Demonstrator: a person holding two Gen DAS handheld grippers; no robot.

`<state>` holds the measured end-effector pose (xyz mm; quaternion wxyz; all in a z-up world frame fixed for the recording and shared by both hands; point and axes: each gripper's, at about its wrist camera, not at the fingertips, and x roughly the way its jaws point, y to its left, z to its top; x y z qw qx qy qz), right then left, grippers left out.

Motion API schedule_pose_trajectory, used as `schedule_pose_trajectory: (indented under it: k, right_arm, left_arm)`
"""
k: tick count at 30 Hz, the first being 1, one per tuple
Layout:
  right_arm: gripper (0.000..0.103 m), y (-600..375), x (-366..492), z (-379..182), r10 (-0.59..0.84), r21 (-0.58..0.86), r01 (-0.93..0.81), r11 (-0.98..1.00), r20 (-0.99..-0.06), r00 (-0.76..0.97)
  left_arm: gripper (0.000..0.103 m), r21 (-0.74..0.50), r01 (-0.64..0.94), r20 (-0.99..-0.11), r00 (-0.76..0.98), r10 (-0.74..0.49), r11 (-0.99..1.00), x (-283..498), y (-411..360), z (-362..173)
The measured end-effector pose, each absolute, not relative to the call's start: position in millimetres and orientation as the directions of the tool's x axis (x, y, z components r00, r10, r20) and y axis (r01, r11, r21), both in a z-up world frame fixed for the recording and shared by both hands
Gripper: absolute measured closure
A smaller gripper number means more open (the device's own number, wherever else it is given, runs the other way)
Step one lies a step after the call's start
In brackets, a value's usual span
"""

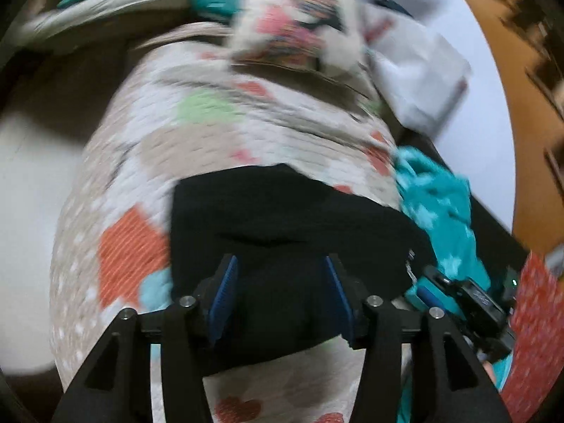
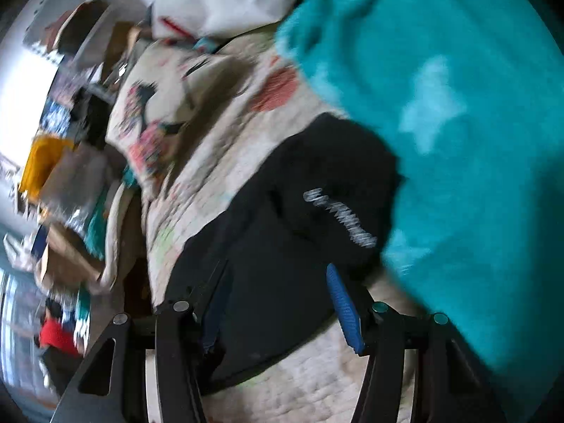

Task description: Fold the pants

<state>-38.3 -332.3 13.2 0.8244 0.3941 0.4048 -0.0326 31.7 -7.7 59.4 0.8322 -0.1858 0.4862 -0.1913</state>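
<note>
A messy room, blurry all over. A bed with a quilt (image 1: 218, 134) in white and tan patches, with red hearts and a green spot. Black pants (image 1: 282, 211) flat on that quilt.

From the left wrist view: left tool (image 1: 282, 292) low over the pants, blue pads (image 1: 225, 292) spread wide apart, nothing pinched between them. Pants right in front of the tool and under its tips. Teal fuzzy cloth (image 1: 440, 204) with pale stars to the right of the tool, beside the pants. White bag (image 1: 416, 67) far ahead and to the right. Patterned pillow (image 1: 292, 24) far ahead on the quilt. Other tool partly showing at the right edge, near a red dotted sleeve (image 1: 535, 335).

From the right wrist view: right tool (image 2: 278, 303) also over the pants (image 2: 292, 218), blue pad (image 2: 343, 306) on its right side, the left pad dark and hard to see. Jaws spread, black cloth lying between them, not squeezed. White scribbly print (image 2: 342, 216) on the pants just ahead of the tool. Teal fuzzy cloth (image 2: 458, 141) big and close on the right, covering an edge of the pants. Quilt (image 2: 225, 134) ahead and to the left. Boxes and clutter (image 2: 63, 176) far off to the left, past the bed.
</note>
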Motion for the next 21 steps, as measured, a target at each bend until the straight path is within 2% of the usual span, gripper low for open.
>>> schedule_pose_trajectory:
  k: [9,19,21]
  right_arm:
    - [0.042,-342,-42,-10,0.151,0.573,0.454,0.682,-0.718,0.680]
    - [0.038,-344,-22,-31,0.160,0.583,0.479,0.656,-0.728,0.666]
    - [0.038,-343,-18,-32,0.156,0.578,0.476,0.663,-0.728,0.667]
  left_arm:
    - [0.047,-0.454,0.428,-0.781,0.230,-0.581,0.781,107,-157,61]
    - [0.047,-0.434,0.597,-0.818,0.052,-0.572,0.675,171,-293,16]
    - [0.039,-0.412,0.621,-0.832,0.041,-0.553,0.666,177,-311,6]
